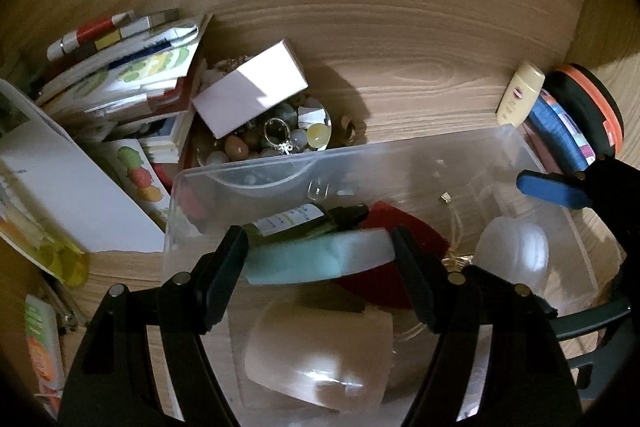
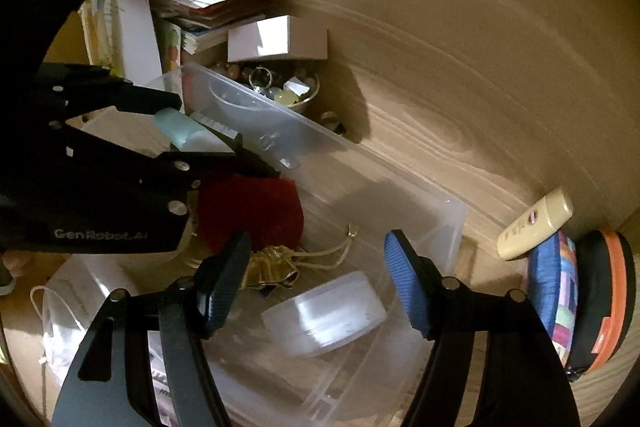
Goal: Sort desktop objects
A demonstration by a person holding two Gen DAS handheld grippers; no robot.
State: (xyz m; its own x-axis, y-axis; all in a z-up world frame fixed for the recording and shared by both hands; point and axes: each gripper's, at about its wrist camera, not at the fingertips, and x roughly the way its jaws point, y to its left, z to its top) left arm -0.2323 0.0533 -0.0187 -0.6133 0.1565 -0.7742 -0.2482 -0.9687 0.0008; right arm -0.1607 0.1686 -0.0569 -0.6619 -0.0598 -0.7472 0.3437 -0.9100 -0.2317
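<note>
Dim warm light, hard shadows, fisheye vignetting.

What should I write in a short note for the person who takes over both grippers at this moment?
Left gripper: shut on the teal-and-white block, held above the clear bin.
Right gripper: open, holding nothing, above the round translucent container in the bin.
Already in the bin: dark bottle, red pouch, gold pouch, round container.
Still outside: bowl of trinkets with a white box on top, stack of books, cream tube, the blue pouch and orange-rimmed case beside it.
Next, probably: release the block into the bin.
</note>
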